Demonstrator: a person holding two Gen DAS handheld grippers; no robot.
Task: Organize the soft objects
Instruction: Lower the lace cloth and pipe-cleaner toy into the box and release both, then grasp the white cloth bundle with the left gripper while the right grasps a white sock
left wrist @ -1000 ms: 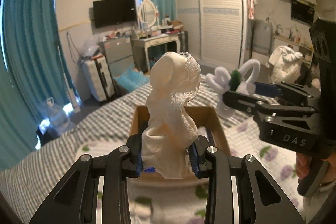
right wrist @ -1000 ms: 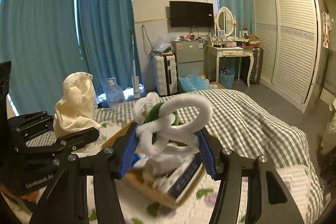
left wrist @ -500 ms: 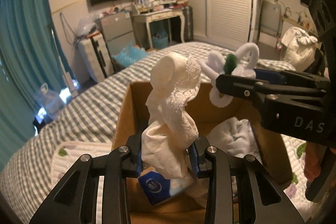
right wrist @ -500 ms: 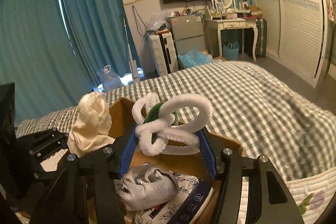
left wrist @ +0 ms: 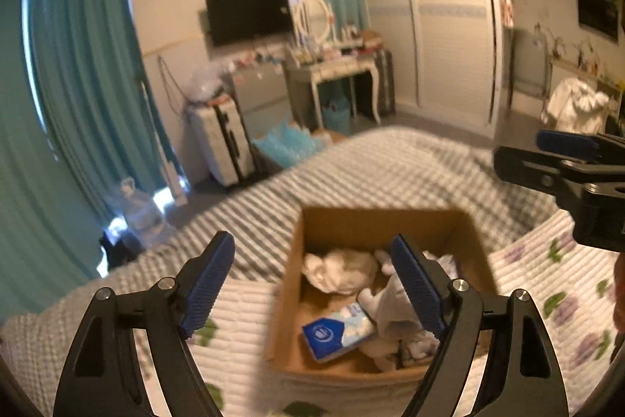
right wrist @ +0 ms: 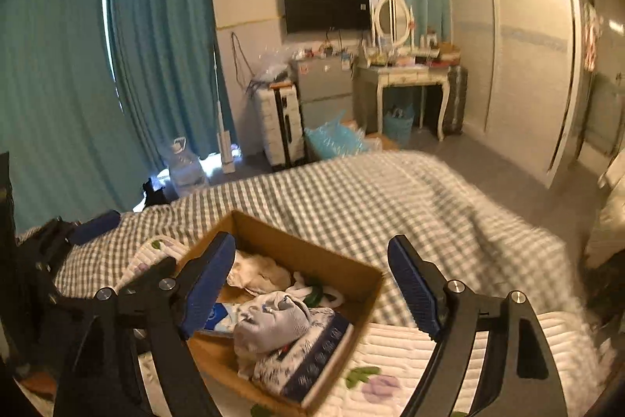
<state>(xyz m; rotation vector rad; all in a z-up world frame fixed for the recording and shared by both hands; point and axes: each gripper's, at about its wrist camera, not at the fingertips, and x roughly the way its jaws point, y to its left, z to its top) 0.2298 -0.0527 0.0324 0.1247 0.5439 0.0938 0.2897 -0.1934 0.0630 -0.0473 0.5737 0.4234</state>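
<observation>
Now both tools stand wide open with nothing between their blue pads: the left tool (left wrist: 312,280) hangs above the near-left part of the cardboard box (left wrist: 375,217), and the right tool (right wrist: 312,280) hangs over the same cardboard box (right wrist: 297,245) from its other side. The soft things lie inside the box. A cream lace cloth (left wrist: 340,270) is crumpled toward the far-left corner, seen also from the right wrist (right wrist: 259,270). Beside it, near the middle, the white and green fuzzy loop toy (right wrist: 316,292) rests against the inner wall. A grey-white balled sock (right wrist: 273,323) sits on a blue-patterned cloth (right wrist: 308,358) at the near end of the box, and a blue tissue pack (left wrist: 338,333) lies on the box floor next to them. The box stands on the bed, partly on a white quilted mat with purple flowers (right wrist: 410,350) and partly on the grey checked bedspread (right wrist: 371,198). From the left wrist the right tool (left wrist: 566,159) shows at the right edge, apart from the box. The left-wrist picture is blurred, so finer detail inside the box is unclear.
</observation>
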